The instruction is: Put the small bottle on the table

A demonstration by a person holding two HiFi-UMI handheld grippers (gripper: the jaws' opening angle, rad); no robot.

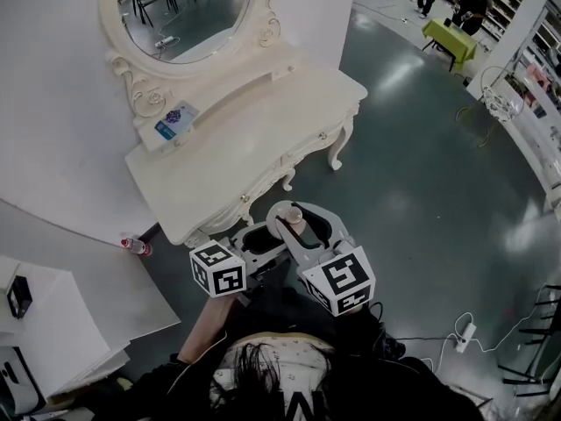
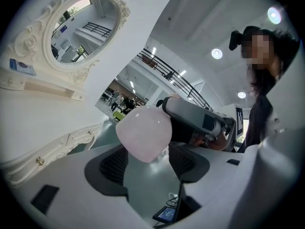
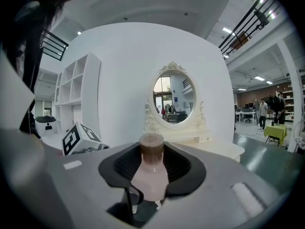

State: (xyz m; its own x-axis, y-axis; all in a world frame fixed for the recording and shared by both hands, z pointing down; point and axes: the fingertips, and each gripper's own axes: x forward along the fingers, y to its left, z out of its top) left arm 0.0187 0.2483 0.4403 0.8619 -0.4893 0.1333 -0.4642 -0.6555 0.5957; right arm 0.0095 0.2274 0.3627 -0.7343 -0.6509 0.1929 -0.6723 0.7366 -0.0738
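The small pink bottle [image 1: 294, 217] with a brown cap [image 3: 151, 145] hangs in the air in front of the cream dressing table [image 1: 254, 147]. My right gripper [image 1: 298, 226] is shut on it; in the right gripper view the bottle body [image 3: 151, 175] stands upright between the black pads [image 3: 180, 165]. My left gripper [image 1: 261, 238] sits just left of it, open. In the left gripper view the bottle's rounded base [image 2: 144, 132] floats above the gap between the jaws, clear of the pads [image 2: 112, 166], and the right gripper's jaw [image 2: 190, 116] reaches in from the right.
The table carries an oval mirror [image 1: 186, 11] and a small printed card [image 1: 175, 121] on its back ledge. A white partition stands to the left, with a pink bottle [image 1: 136, 246] on the floor at its foot. White shelving [image 1: 35, 323] is lower left; cables and a power strip [image 1: 465, 331] lie lower right.
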